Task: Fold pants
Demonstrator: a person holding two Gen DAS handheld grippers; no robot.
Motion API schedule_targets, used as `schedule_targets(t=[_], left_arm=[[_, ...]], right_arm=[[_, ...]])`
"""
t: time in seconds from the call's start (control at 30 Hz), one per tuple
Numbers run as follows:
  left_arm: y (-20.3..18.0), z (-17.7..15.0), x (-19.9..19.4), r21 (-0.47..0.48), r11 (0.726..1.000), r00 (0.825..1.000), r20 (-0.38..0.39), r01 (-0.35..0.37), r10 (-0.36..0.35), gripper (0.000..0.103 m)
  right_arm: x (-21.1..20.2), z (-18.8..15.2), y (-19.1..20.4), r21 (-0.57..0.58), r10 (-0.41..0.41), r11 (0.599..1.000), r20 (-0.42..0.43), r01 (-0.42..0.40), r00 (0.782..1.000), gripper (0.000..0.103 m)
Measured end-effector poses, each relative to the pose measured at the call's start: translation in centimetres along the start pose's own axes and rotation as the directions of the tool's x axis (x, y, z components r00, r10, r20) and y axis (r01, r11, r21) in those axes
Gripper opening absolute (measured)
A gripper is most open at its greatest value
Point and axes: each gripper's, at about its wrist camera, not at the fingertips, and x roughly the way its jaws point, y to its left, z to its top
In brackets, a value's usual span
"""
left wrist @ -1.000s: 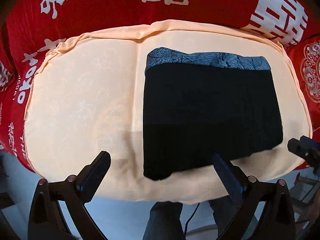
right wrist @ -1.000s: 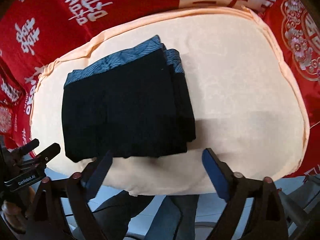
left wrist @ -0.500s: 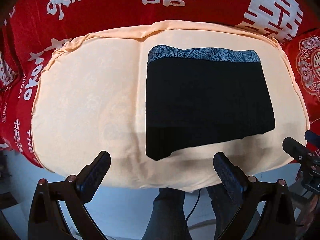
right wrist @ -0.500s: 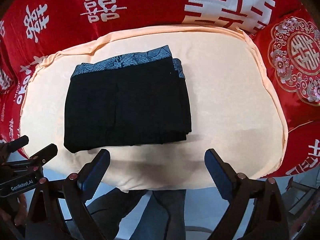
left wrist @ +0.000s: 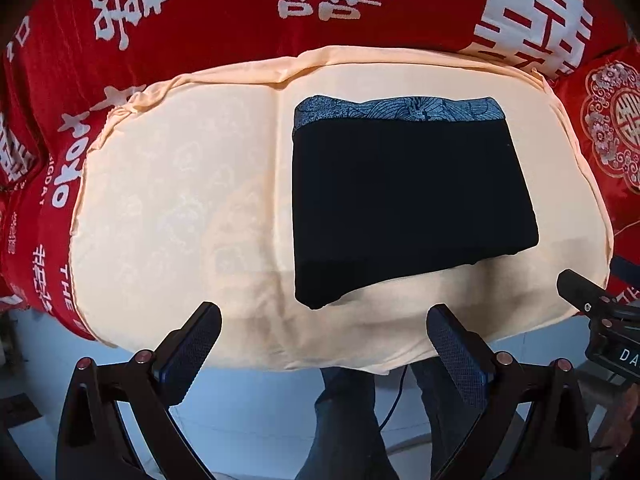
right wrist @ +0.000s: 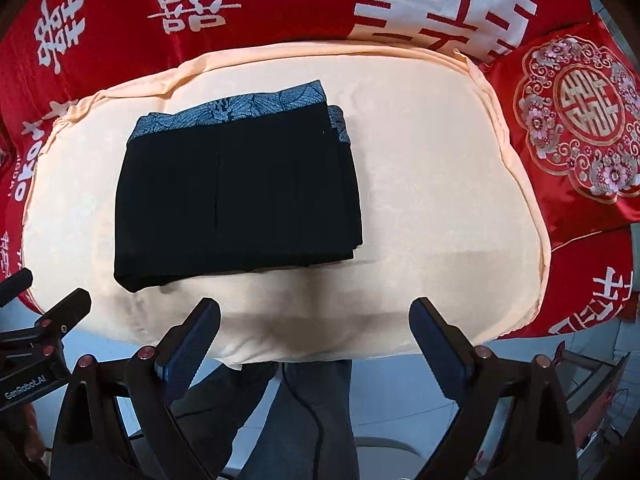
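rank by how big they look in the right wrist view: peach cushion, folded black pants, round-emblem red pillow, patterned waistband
1. peach cushion, largest by far
2. folded black pants
3. round-emblem red pillow
4. patterned waistband, a thin strip along the far edge of the pants

Fisheye distortion shrinks the pillow near the edge, so 2 versus 3 is unsure.

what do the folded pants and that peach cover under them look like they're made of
The pants: matte black woven cloth, seemingly lightweight, with a blue-grey printed waistband. The peach cover: smooth fabric with a faint tone-on-tone damask sheen, probably satin-like; its edges bunch softly.

Home bedroom — red wedding bedding [left wrist: 224, 40]
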Motion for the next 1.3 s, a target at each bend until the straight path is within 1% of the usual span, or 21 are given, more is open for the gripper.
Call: schedule_targets(t=[0.13,0.23,0.37,0.57,0.67,0.77,1.3], left_arm=[[-0.2,-0.1,-0.2,0.009,1.0,1.0,-0.004,0.008,-0.008,0.103],[-0.4,-0.1,-0.4,0.014,1.0,1.0,-0.007,0.014,-0.014,0.103],[-0.8,-0.2,-0.6,0.034,0.999,1.0,-0.002,0.008,-0.008,0.103],[-1.1,-0.5,-0.5,0.035,0.999,1.0,-0.008,0.015,-0.014,0.103],[-1.2,-0.6,-0.4,0.043,0.999,1.0,-0.01,0.001,-0.001,0.103],[-1.2,-0.6,-0.5,0.037,0.999,1.0,-0.011,0.003,-0.002,0.103],[-1.2,-0.8,-0.7,0.039,0.999,1.0,-0.004,-0.016,0.017,0.103]], right_arm=[[0.0,-0.3,0.0,0.001,0.001,1.0,-0.009,-0.001,1.0,0.096],[-0.2,-0.5,0.1,0.008,0.043,0.999,-0.021,-0.043,0.999,0.096],[-0.6,-0.6,0.2,0.006,0.058,0.998,-0.012,-0.058,0.998,0.096],[-0.7,-0.6,0.4,0.006,0.073,0.997,-0.011,-0.073,0.997,0.096],[-0.7,-0.6,0.6,-0.006,0.07,0.998,-0.011,-0.07,0.997,0.096],[-0.7,-0.5,0.8,-0.016,0.07,0.997,-0.012,-0.07,0.997,0.096],[-1.0,-0.2,1.1,-0.012,0.077,0.997,-0.008,-0.077,0.997,0.096]])
